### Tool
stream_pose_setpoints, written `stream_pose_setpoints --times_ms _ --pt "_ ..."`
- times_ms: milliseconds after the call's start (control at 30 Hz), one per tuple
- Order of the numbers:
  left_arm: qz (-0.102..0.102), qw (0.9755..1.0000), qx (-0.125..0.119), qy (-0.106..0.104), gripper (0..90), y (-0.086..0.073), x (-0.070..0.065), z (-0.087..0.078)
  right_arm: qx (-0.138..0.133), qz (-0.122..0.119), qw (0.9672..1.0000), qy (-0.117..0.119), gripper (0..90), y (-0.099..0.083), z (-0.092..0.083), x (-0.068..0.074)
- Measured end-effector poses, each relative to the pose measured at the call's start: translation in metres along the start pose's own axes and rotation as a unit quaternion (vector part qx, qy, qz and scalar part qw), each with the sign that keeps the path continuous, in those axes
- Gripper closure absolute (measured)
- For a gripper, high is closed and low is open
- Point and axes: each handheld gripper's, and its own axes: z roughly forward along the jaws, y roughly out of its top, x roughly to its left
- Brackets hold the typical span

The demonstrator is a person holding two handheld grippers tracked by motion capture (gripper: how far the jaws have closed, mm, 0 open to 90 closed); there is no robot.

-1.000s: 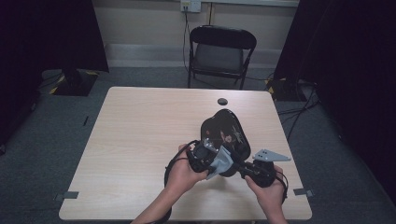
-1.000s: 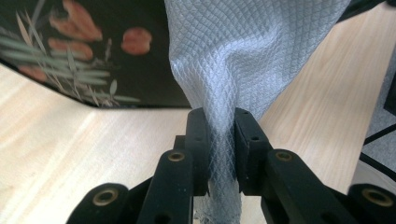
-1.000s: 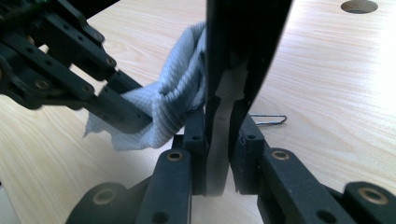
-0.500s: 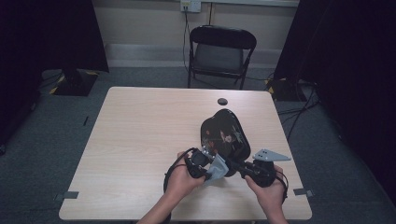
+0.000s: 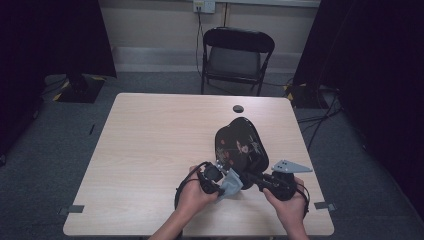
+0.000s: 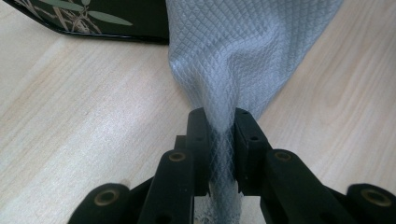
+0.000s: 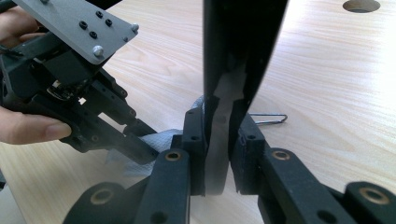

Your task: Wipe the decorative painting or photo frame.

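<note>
Desk (image 5: 150, 150): pale wood, with a cable hole (image 5: 238, 108) near the far edge; all the work sits toward the near right corner.
Tray (image 5: 240, 145): black and glossy, with a leaf pattern, tilted up on its near edge toward the right side of the desk, far end lifted.
Cloth (image 5: 231, 184): grey and waffle-textured, hanging just beside the tray's near-left rim, close to the desk's near edge.
Right gripper (image 7: 218, 140): jaws clamped on the tray's rim, one each side of the thin wall, a worn pale patch right at the pinch.
Left gripper (image 6: 219, 140): jaws nearly closed, cloth bunched tight between them and fanning out ahead toward the tray's dark edge.
Clip (image 7: 267, 118): a small wire piece lying on the desk just past the right jaws.
Risk one: the tray is big and held by a narrow bite at one rim, so any push from the cloth could lever it out or twist it in the jaws, I'd say.
Risk two: only a thin fold of cloth is gripped; dragged over the glossy face, it may slip free or bunch up and wipe little.
Risk three: the two grippers sit very near each other, so a wide swipe could knock one into the other.
Where it lies: tray between the right fingers (image 7: 194, 140); cloth between the left fingers (image 6: 198, 140), just short of the tray.
</note>
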Motion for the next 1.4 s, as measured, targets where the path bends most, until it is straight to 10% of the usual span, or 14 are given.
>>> stream_pose_setpoints --times_ms 367,833,1400 --pt "0.022 0.9985 -0.050 -0.001 78.7 0.017 -0.009 -0.048 0.005 -0.001 1.0000 0.000 74.2 -0.004 -0.003 -0.001" --pt "0.058 0.9898 -0.128 0.022 78.6 0.069 -0.024 -0.131 0.019 -0.010 0.9997 0.008 74.4 -0.007 -0.004 0.000" --pt "0.079 0.9934 -0.083 -0.001 78.5 0.066 -0.036 -0.083 0.018 -0.011 0.9997 0.011 74.9 -0.008 -0.008 -0.003"
